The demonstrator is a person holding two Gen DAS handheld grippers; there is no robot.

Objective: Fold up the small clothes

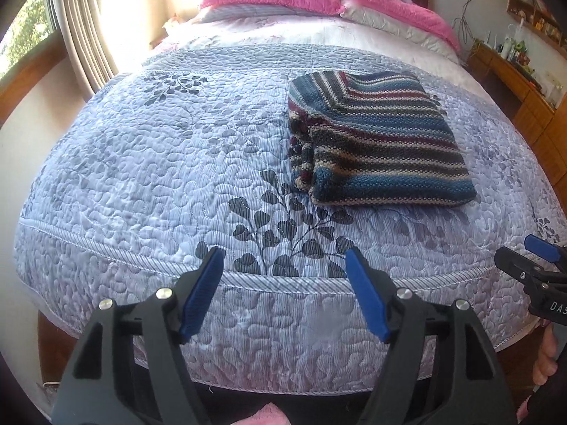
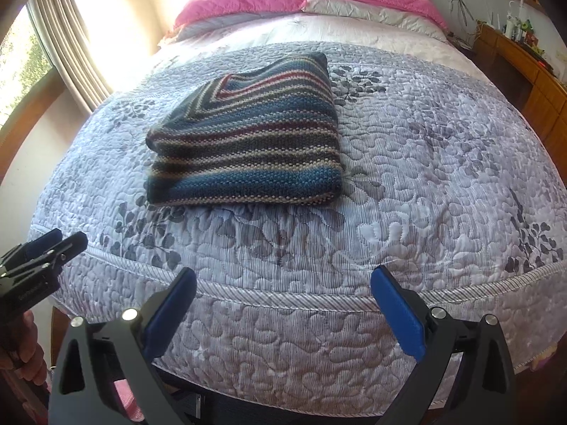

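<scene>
- The left gripper [image 1: 285,258] is hovering over the near edge of the bed, its blue pads [image 1: 202,294] standing wide apart and holding nothing.
- The right gripper [image 2: 283,279] is hanging beside it at the same edge, its jaws also spread wide and empty.
- A hand [image 1: 545,357] is gripping the handle of the right gripper at the side.
- The quilted bedspread [image 1: 141,163], pale blue with dark leaf prints, is covering the bed under both grippers.
- The striped knitted garment [image 2: 248,148] is lying folded into a neat rectangle on the bedspread, well apart from both grippers, toward the middle of the bed.
- Pink pillows [image 2: 248,0] are lying at the far head of the bed.
- A curtain [image 1: 85,35] is hanging by the window on the left.
</scene>
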